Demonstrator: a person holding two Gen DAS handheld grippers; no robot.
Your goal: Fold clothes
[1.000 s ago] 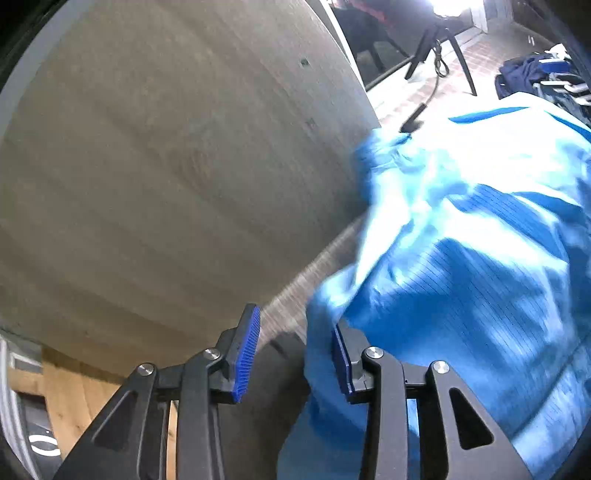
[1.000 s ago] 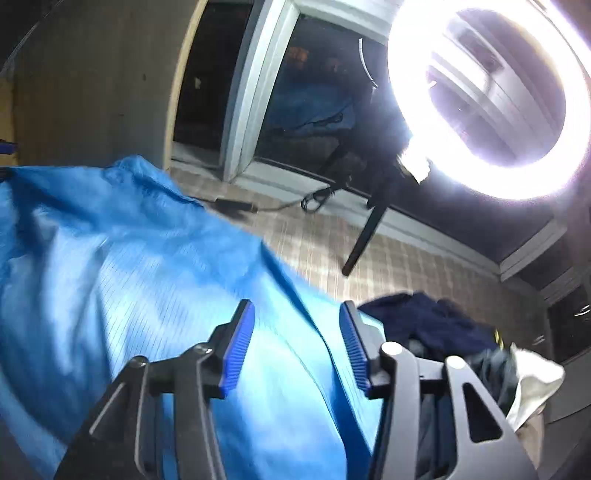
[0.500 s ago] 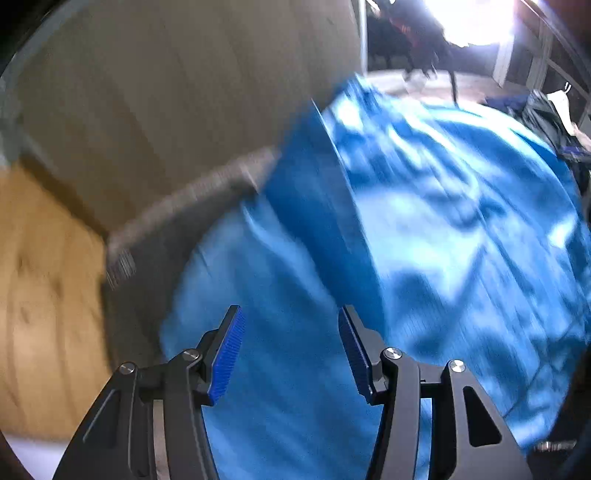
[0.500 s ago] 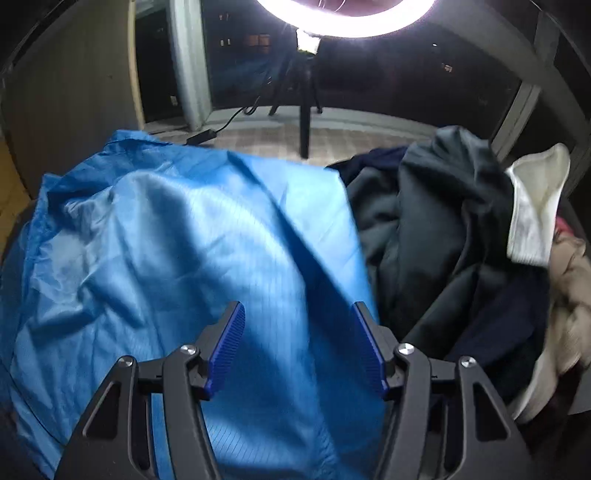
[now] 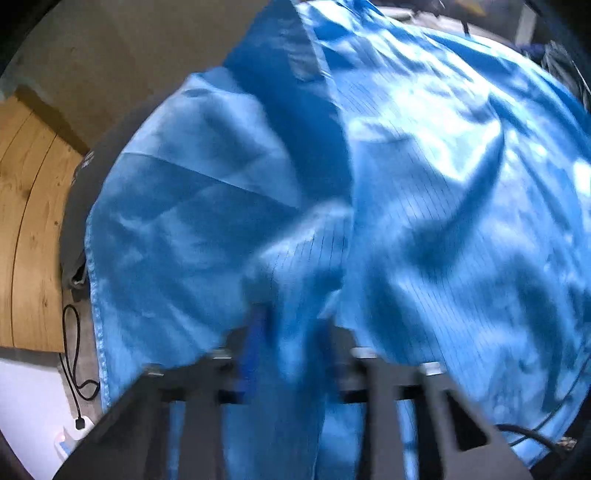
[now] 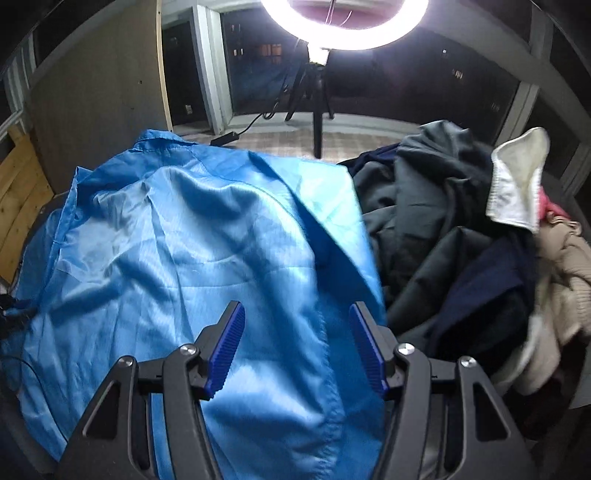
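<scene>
A bright blue garment [image 6: 192,258] with a fine stripe lies spread over a dark surface and fills most of both views. In the blurred left wrist view a raised fold of the blue garment [image 5: 424,184] sits between the narrowed fingers of my left gripper [image 5: 290,339], which looks shut on it near the garment's left hem. My right gripper [image 6: 297,350] hovers open just over the garment's right edge, with nothing pinched between its blue pads [image 6: 229,343].
A heap of dark clothes [image 6: 443,240], a white towel [image 6: 517,181] and a beige garment [image 6: 561,266] lie to the right. A ring light [image 6: 417,22] on a tripod [image 6: 317,110] stands behind. Wooden boards [image 5: 29,221] and a black cable [image 5: 74,350] are at the left.
My left gripper has dropped onto the garment and its fingers have narrowed around a fold of cloth. The right gripper has stayed open over the right edge, barely moving in the last half second.
</scene>
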